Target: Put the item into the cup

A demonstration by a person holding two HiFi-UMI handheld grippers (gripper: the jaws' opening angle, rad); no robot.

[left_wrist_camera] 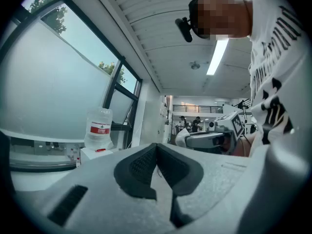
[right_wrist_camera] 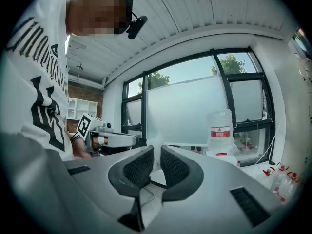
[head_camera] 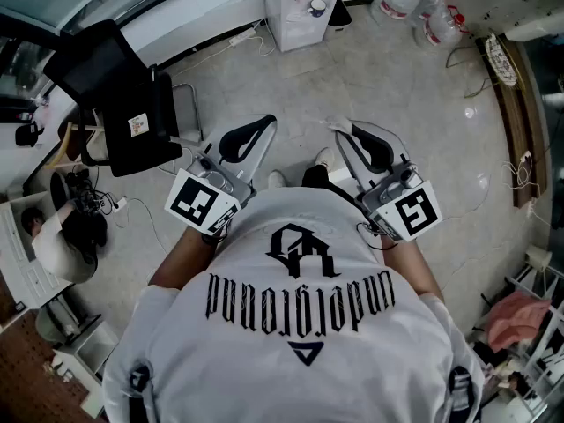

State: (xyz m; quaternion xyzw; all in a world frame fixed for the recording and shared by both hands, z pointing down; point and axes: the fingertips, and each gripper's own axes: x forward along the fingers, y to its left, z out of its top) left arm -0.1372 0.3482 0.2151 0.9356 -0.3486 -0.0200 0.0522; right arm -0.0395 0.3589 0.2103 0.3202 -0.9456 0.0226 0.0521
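I hold both grippers close to my chest, jaws pointing away over the floor. The left gripper (head_camera: pixel 267 122) (left_wrist_camera: pixel 157 147) is shut with its dark pads meeting and nothing between them. The right gripper (head_camera: pixel 339 130) (right_wrist_camera: pixel 156 152) is closed to a narrow slit on a small white crumpled item (right_wrist_camera: pixel 155 146) (head_camera: pixel 335 122) that sticks out past the pad tips. No cup shows in any view. Each gripper appears in the other's view, with its marker cube beside my white printed shirt.
A black chair (head_camera: pixel 123 104) stands to the left, and a white cabinet (head_camera: pixel 300 7) with water bottles (head_camera: pixel 423 7) ahead. A large water bottle (left_wrist_camera: pixel 99 128) (right_wrist_camera: pixel 220 130) sits by the window. Cables trail on the floor; a pink cloth (head_camera: pixel 515 317) lies at right.
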